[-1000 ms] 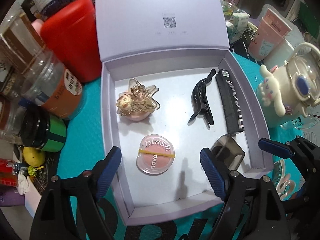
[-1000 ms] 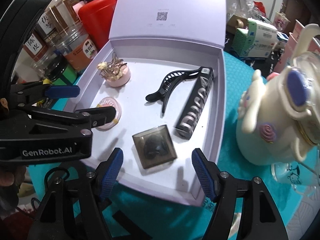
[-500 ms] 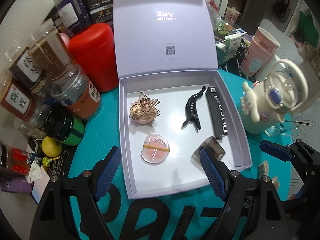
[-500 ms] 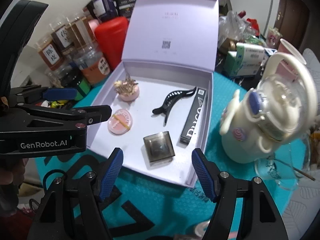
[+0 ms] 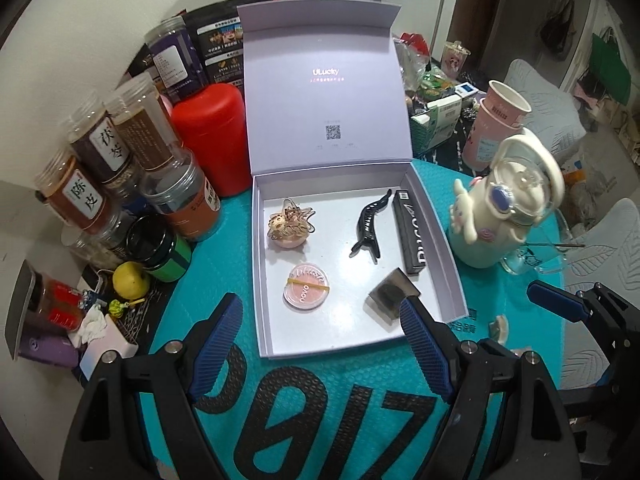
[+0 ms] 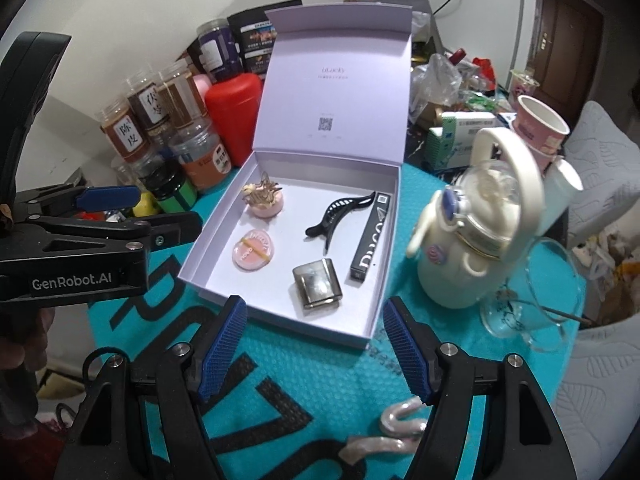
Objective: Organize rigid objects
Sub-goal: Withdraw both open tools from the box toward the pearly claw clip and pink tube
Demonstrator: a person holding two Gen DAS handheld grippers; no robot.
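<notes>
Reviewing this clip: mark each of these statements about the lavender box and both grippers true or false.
1. The lavender box has its lid standing open. True.
2. The round blush compact sits outside the box. False: it lies inside, near the front.
3. The left gripper is open and holds nothing. True.
4. The black hair clip lies on the red canister. False: it lies in the box beside the long black carton.
5. The right gripper is open and empty. True.
</notes>
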